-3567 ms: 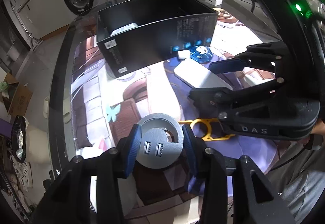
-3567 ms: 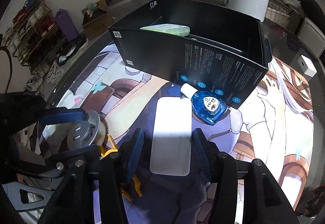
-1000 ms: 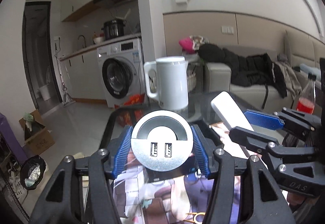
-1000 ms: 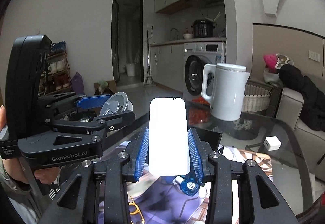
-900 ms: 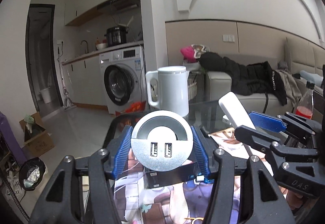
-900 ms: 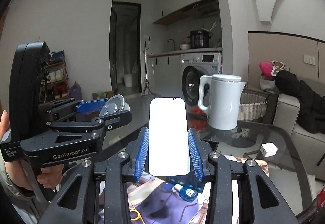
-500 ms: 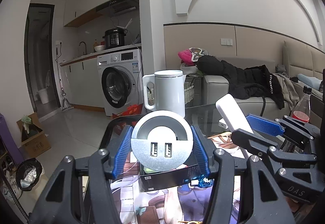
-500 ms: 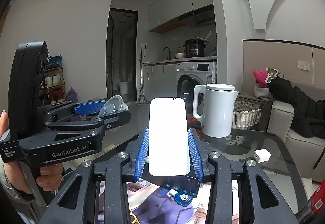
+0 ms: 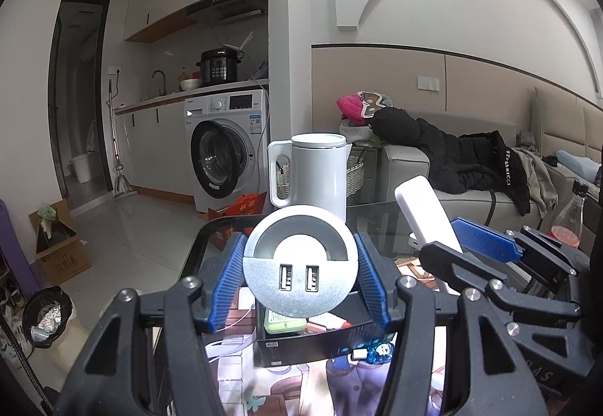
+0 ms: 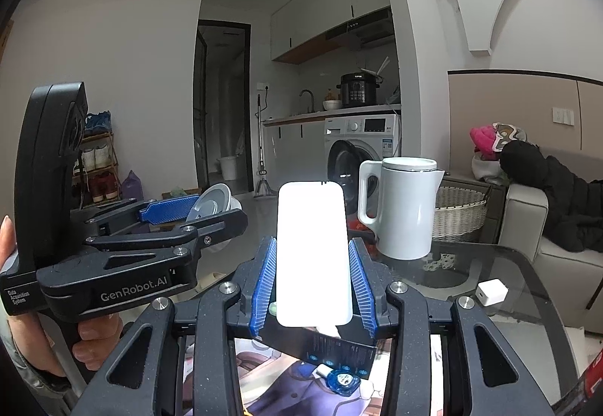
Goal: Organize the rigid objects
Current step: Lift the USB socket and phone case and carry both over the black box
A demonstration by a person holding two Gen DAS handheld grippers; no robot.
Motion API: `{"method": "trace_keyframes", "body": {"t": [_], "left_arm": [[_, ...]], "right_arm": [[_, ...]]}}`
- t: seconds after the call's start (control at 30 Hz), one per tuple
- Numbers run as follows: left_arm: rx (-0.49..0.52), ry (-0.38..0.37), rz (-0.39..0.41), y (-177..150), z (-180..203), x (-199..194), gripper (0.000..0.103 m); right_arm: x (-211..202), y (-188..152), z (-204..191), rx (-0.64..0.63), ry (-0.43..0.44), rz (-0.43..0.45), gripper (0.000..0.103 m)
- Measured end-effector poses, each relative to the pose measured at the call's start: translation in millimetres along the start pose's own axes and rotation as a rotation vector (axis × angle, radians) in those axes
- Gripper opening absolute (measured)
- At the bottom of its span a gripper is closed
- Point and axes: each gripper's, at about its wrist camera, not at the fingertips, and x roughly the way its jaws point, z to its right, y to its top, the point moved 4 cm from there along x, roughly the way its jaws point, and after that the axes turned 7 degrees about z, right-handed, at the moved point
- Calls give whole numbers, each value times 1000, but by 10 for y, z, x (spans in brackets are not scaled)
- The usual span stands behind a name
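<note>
Rigid objects: round USB hub (image 9: 300, 270) gripped in left gripper (image 9: 299, 280) fingers, white slab (image 10: 312, 254) in right gripper (image 10: 312, 284) fingers, both aloft above black box (image 9: 328, 338) | green case (image 9: 284, 323) already boxed | blue bottle (image 10: 342, 381) left on table (image 10: 501, 265).

My left gripper (image 9: 300, 274) squeezes a round silver plug thing (image 9: 300, 267). My right gripper (image 9: 458, 240) holds a white bar (image 9: 427, 214) beside it. A black box (image 9: 324, 335) sits on the table (image 9: 380, 223) below.

Black box (image 9: 320, 338) open-topped; white kettle (image 9: 320, 176) stands behind.
</note>
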Motion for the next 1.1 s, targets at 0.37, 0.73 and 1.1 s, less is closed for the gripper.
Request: {"method": "trace_keyframes", "body": {"t": [0.37, 0.73, 1.1], "left_arm": [[-122, 34, -32, 40, -208, 492, 57], [-135, 58, -68, -89, -233, 1000, 57], [-150, 56, -106, -177, -214, 1244, 57]], "right_arm": [[430, 94, 75, 16, -20, 17, 39], [954, -49, 365, 75, -53, -40, 39], [1182, -227, 549, 100, -59, -89, 39]]}}
